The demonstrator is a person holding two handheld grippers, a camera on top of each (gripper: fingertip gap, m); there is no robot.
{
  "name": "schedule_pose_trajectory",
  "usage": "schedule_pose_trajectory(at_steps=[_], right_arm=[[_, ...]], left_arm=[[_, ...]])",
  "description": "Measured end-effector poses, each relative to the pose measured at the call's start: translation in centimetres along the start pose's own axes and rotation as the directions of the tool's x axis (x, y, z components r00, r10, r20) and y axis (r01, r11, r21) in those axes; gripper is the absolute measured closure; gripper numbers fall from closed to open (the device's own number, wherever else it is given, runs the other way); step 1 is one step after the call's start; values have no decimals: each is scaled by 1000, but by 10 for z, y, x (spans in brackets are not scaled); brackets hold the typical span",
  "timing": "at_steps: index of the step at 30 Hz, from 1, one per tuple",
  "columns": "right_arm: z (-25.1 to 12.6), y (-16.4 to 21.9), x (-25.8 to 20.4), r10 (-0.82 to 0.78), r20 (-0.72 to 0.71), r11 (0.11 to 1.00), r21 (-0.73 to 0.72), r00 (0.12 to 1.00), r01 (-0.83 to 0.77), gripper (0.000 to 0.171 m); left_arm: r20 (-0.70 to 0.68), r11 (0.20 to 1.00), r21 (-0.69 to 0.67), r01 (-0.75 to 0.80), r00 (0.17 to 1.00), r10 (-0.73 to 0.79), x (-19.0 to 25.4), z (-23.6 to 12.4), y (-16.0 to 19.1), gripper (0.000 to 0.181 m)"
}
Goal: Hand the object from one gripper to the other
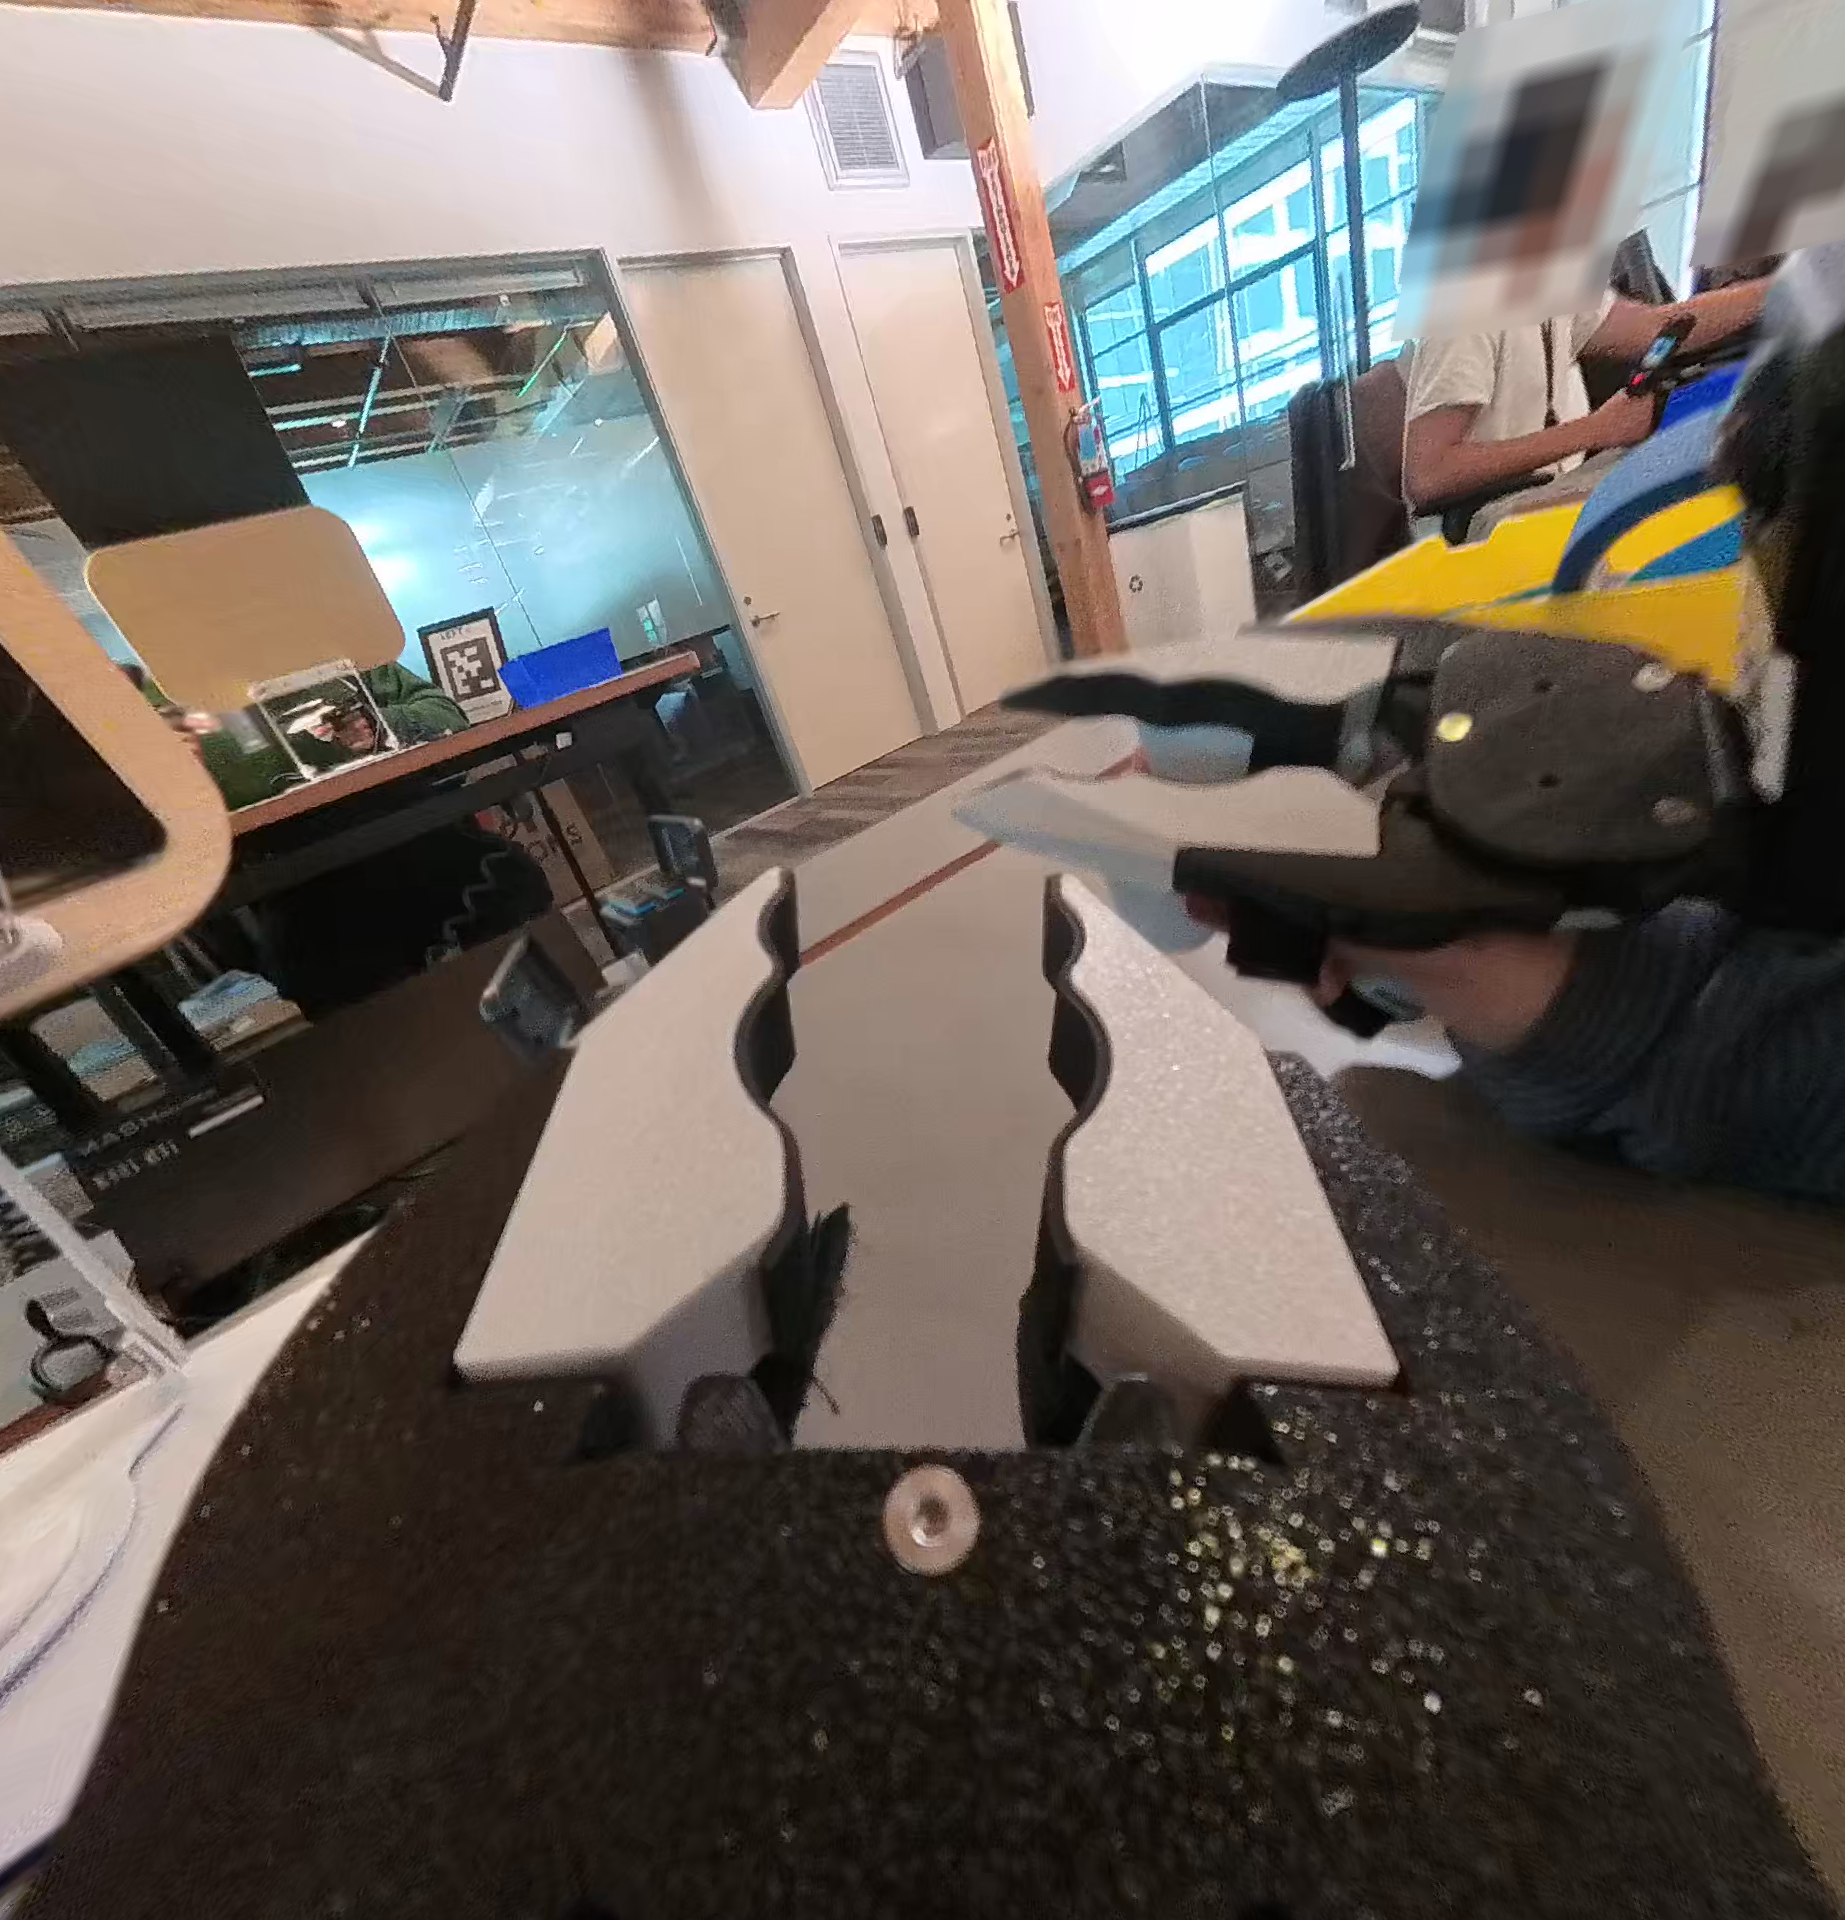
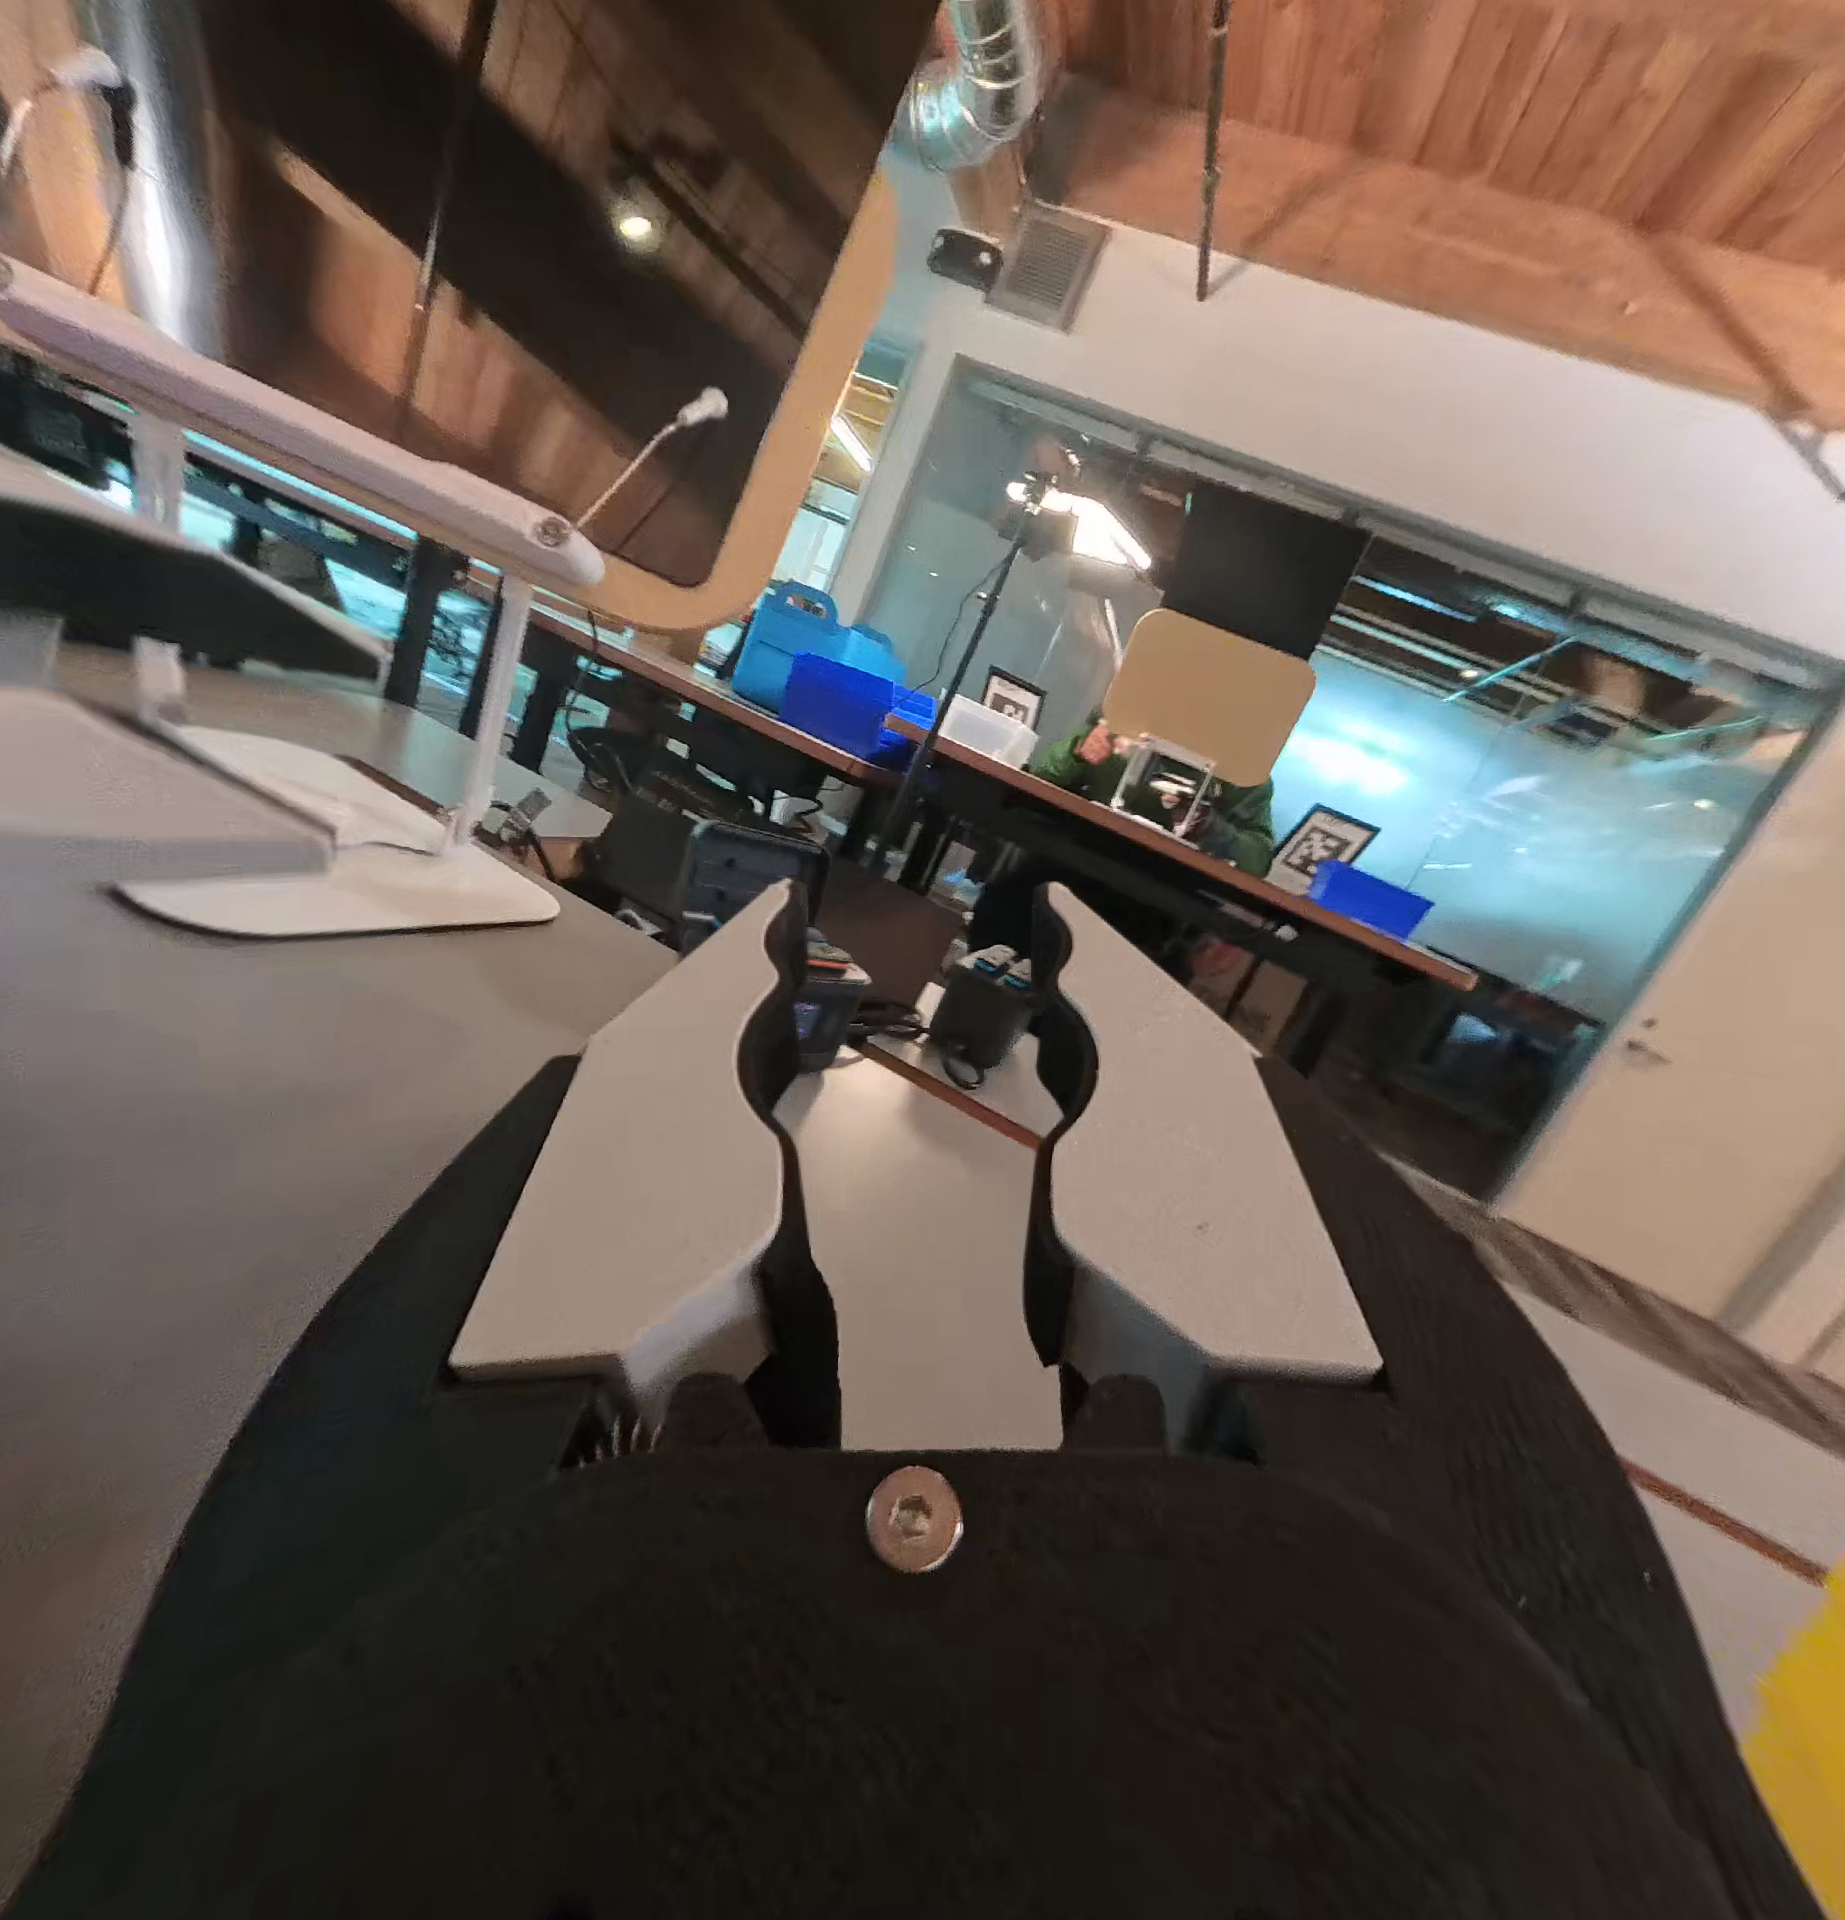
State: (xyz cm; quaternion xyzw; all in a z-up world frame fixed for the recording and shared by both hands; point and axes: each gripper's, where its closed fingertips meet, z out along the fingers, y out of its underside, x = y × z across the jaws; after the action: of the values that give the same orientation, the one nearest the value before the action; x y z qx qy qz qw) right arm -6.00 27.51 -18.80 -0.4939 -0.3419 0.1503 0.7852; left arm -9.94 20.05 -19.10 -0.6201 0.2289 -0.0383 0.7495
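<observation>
Both the left gripper (image 1: 918, 914) and right gripper (image 2: 918, 925) are found with fingers released and nothing between them; the object cannot be identified in either view, so no handover is judged begun.

Nothing sits between either set of jaws, just bare worktop (image 1: 897, 1143) ahead; right gripper (image 1: 1011, 758) crowds the left jaws' right side, probably not touching.

The object (image 1: 1520, 592), yellow with blue markings and blurred, sits just behind the right claw (image 1: 985, 753), outside its fingers; whether it rests on the surface is unclear.
</observation>
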Motion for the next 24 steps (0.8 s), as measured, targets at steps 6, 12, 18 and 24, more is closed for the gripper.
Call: schedule_pose_trajectory(at_steps=[6, 12, 18, 24], right_arm=[[-4, 0, -5, 32, 52, 999, 6, 998, -32, 132], [1, 3, -20, 4, 109, 1000, -2, 994, -4, 135], [3, 5, -24, 22, 133, 1000, -10, 991, -21, 140], [3, 6, -24, 42, 140, 999, -14, 989, -41, 142]], left_arm=[[9, 982, -187, -19, 1000, 21, -36, -30, -52, 132], [295, 823, -550, 141, 955, 34, -158, -142, -17, 128], [-191, 471, -850, -236, 971, 142, -186, -225, 74, 138], [-108, 108, -989, -98, 990, -92, -204, -271, 135, 140]])
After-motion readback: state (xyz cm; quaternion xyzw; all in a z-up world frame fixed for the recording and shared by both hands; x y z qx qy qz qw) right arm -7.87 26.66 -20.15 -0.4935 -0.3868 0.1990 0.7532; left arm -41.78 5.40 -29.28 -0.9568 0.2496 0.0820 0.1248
